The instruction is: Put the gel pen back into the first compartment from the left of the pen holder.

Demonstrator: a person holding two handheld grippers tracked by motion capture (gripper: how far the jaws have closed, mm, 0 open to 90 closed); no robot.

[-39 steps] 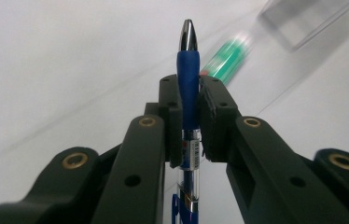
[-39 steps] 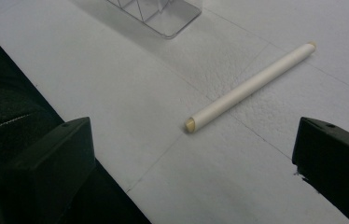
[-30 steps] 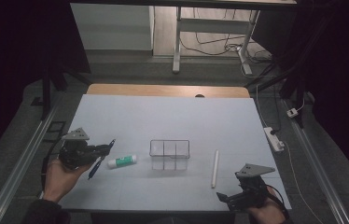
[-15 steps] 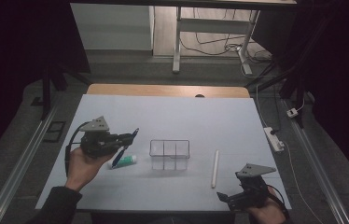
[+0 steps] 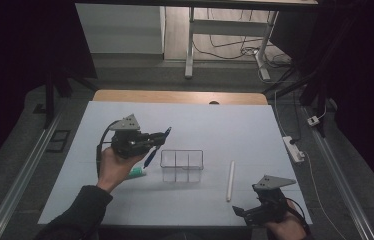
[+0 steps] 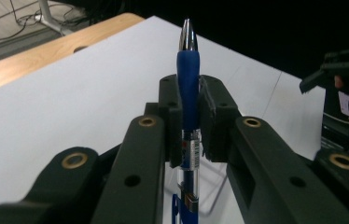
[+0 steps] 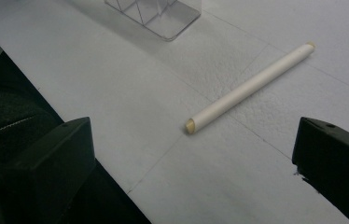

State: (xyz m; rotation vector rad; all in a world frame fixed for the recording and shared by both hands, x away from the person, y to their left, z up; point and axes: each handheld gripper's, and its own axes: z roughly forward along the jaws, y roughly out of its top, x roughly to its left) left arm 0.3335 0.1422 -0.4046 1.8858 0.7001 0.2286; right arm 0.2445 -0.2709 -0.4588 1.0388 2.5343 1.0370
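Right claw (image 5: 239, 212): at the near right edge of the white tabletop (image 5: 215, 125), held low in the person's right hand; its black jaws stand wide apart with nothing between them.
White paper-wrapped stick (image 7: 249, 87): lies flat on the tabletop just ahead of the right claw, apart from both jaws; in the high view (image 5: 230, 180) it lies right of the clear box, its long axis running near to far.
Green and white tube (image 5: 137, 172): lies flat on the tabletop under the left hand, left of the clear box, partly hidden by the hand.
Clear plastic divided box (image 5: 182, 165): stands upright at mid-tabletop, between the two claws, with several open compartments; contents cannot be told.
Left claw (image 5: 161, 138): lifted above the tabletop in the person's left hand, left of the clear box, pointing toward the right; jaws narrowed and clamped on the pen.
Blue ballpoint pen with silver tip and clear barrel (image 6: 188, 84): pinched across its barrel between the left claw's pads, silver tip sticking out beyond them, off the tabletop and just left of the clear box.
Wooden strip (image 5: 180, 96): runs along the far edge of the tabletop.
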